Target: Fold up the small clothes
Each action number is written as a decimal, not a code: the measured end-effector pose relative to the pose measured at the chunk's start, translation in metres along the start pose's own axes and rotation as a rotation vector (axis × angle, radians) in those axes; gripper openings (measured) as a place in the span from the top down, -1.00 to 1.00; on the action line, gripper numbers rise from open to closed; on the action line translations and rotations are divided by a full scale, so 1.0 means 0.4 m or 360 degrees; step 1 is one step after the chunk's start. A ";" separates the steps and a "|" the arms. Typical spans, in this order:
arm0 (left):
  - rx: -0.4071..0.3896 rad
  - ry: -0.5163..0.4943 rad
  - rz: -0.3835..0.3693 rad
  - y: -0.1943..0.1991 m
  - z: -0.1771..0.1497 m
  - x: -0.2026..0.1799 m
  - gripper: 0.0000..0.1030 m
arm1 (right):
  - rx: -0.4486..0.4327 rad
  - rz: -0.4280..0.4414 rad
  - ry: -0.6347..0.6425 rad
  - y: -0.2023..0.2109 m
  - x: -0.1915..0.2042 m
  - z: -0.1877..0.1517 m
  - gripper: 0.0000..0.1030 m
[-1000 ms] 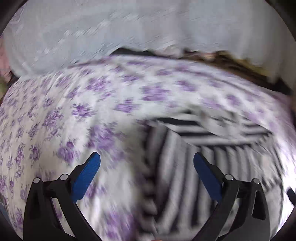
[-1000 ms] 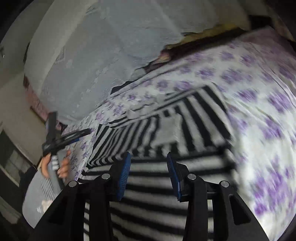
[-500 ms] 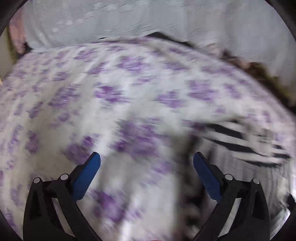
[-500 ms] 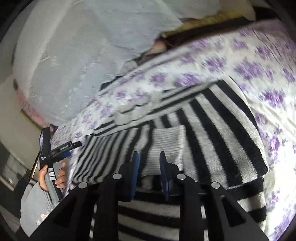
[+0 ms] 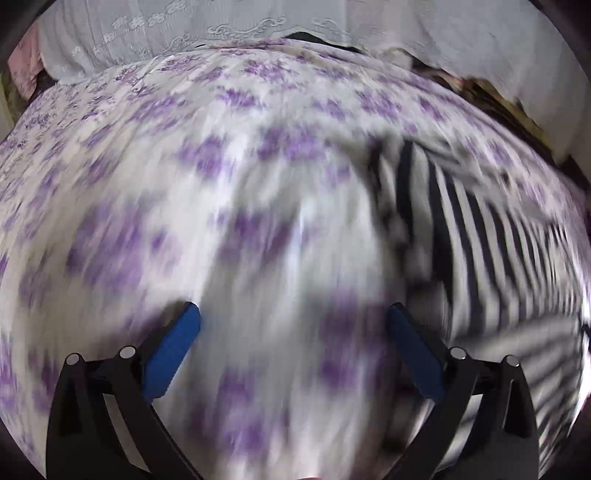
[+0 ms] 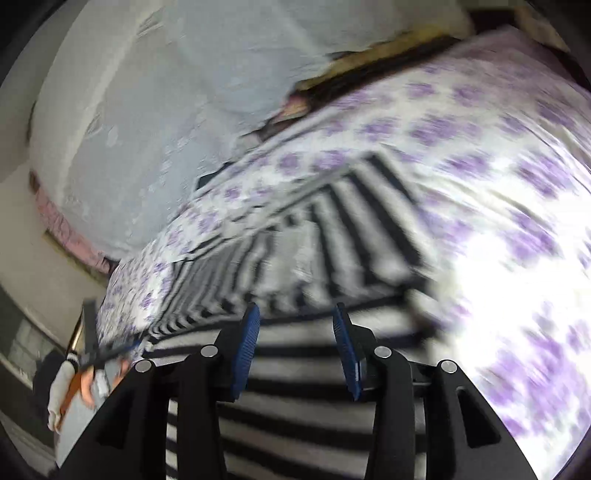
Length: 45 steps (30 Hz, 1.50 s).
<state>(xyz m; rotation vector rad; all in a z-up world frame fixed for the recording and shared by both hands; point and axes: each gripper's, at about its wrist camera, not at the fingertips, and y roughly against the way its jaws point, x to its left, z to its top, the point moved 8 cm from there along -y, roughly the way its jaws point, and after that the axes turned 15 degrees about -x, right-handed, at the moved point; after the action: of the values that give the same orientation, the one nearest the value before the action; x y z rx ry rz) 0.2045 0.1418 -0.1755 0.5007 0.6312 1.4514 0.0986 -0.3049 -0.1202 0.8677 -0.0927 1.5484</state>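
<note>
A black-and-white striped knit garment lies spread on a bed with a white, purple-flowered sheet. In the left wrist view the garment lies to the right. My left gripper is open wide and empty over the bare sheet, left of the garment's edge. My right gripper is partly open over the garment's near part, nothing between its pads. Both views are blurred by motion.
A pale lace-patterned cover hangs along the far side of the bed; it also shows in the right wrist view. The person's hand with the other gripper shows at the lower left of the right wrist view.
The right gripper closed to a narrow gap, then opened again and shifted over the garment. The left gripper swung left off the garment onto the sheet, staying open.
</note>
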 end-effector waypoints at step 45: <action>0.0222 0.0171 -0.1089 0.378 -0.336 -0.218 -0.90 | 0.0324 0.0429 -0.0075 0.314 0.018 -0.290 0.18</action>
<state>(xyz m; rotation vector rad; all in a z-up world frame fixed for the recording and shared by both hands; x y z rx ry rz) 0.0015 0.0572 -0.1672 0.2705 0.8890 0.7918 -0.0653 -0.2626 -0.1454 1.0870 -0.0903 1.8115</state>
